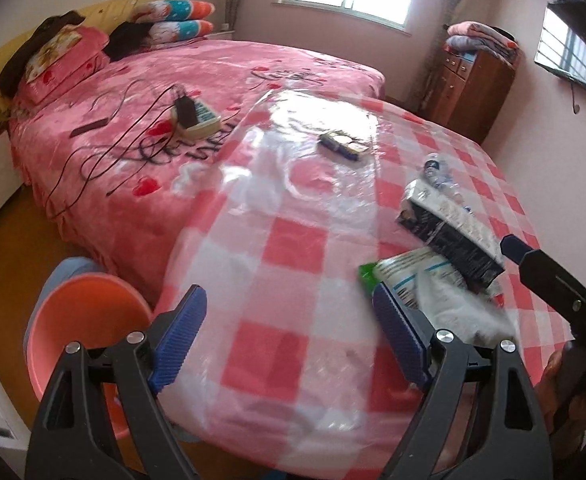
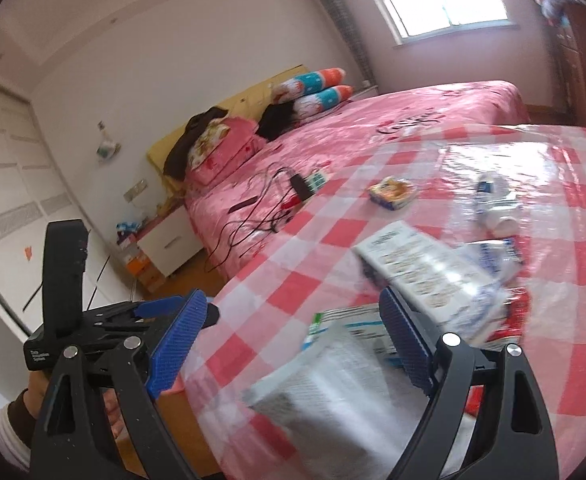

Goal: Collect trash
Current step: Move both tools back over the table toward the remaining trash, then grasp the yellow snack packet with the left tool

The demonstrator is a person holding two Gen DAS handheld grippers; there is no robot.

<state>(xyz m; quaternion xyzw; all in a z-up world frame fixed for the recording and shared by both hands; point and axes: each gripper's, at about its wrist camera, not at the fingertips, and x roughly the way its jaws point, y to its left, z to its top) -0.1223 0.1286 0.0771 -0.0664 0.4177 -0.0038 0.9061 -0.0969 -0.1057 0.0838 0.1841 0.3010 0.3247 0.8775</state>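
Trash lies on a round table under a red-and-white check cloth and clear plastic. At the table's right are a dark carton, a crushed clear bottle, a white plastic bag and a green scrap. A small blue-and-yellow packet lies farther back. My left gripper hovers open over bare cloth, left of the pile. My right gripper is open above the white bag, with nothing pressed between its pads. Behind it lie the carton, the bottle and the packet.
A bed with a pink cover stands beyond the table, with cables and a power strip on it. A round orange plastic stool or tub sits by the table's left edge. A wooden cabinet stands at the back right.
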